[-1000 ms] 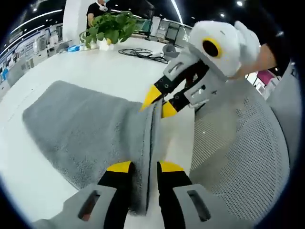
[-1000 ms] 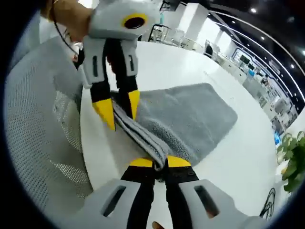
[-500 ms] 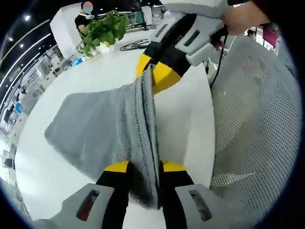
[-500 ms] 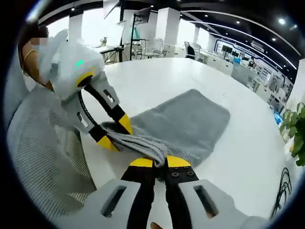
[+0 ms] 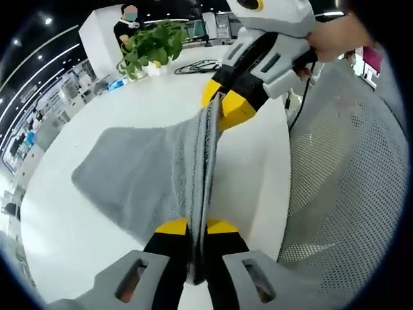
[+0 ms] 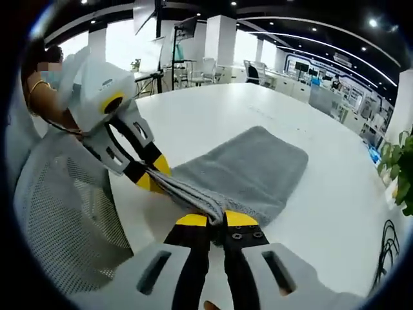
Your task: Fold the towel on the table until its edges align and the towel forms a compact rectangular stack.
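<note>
Compared with one second earlier, the near edge of the towel (image 5: 139, 174) has risen off the table (image 5: 77, 113) and now hangs taut between the two grippers, where before it sagged close to the surface; the far part of the cloth lies flat on the white table as it did then. In the left gripper view, the left gripper (image 5: 197, 227) has its yellow-tipped jaws closed on one corner of the lifted edge, and the right gripper (image 5: 224, 106) enters from above with its jaws pinching the opposite corner. In the right gripper view, the right gripper (image 6: 216, 219) is likewise closed on the bunched grey towel (image 6: 248, 168), with the left gripper (image 6: 155, 174) entering from the left and clamped on the same edge. A mesh chair back (image 5: 342, 168) stands just beside the near table edge, and a potted plant (image 5: 150, 42) and a coiled cable (image 5: 197, 66) lie well apart on the far side. The step in hand appears to be the first fold: the next move calls for carrying the held edge forward over the flat portion, keeping both corners level, and laying it on the far edge so that the borders align
</note>
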A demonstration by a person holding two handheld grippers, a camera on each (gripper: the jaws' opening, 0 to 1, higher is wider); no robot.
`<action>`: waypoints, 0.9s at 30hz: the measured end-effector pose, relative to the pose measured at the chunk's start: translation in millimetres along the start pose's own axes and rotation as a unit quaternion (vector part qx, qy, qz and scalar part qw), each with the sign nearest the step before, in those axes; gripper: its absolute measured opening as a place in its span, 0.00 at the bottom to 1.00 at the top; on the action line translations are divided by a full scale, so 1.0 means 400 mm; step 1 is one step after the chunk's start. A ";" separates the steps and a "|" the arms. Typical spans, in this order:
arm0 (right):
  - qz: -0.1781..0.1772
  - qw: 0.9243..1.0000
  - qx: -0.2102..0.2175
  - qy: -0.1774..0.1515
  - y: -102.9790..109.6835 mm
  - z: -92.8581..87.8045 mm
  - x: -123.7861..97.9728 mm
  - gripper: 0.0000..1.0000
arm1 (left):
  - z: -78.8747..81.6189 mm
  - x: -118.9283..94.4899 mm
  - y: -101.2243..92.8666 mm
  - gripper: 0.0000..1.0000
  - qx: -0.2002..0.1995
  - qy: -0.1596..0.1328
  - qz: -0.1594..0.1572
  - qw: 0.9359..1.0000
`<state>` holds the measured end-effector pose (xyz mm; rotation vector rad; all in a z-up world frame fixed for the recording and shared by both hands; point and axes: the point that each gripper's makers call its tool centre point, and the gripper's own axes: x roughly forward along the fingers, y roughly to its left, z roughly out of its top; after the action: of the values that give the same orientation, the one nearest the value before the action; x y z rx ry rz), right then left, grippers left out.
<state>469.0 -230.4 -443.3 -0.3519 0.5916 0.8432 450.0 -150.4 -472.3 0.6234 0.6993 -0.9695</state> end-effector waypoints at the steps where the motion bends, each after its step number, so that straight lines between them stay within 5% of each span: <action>1: 0.000 1.000 0.003 -0.001 0.002 -0.002 -0.004 0.04 | -0.002 -0.001 -0.001 0.07 -0.003 -0.001 -0.004 1.000; 13: 0.025 1.000 0.015 -0.006 0.081 -0.029 -0.079 0.04 | 0.010 -0.086 -0.080 0.07 -0.037 -0.018 -0.066 0.997; 21: 0.051 0.999 0.007 -0.011 0.142 -0.026 -0.117 0.04 | 0.000 -0.137 -0.110 0.07 -0.010 -0.005 -0.068 0.998; 27: 0.051 0.998 0.001 -0.025 0.135 0.021 -0.145 0.04 | 0.043 -0.177 -0.098 0.07 -0.013 -0.024 -0.059 0.998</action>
<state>399.8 -226.8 -404.3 -0.2996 0.5672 0.9464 392.0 -143.6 -413.5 0.5401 0.7114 -1.0802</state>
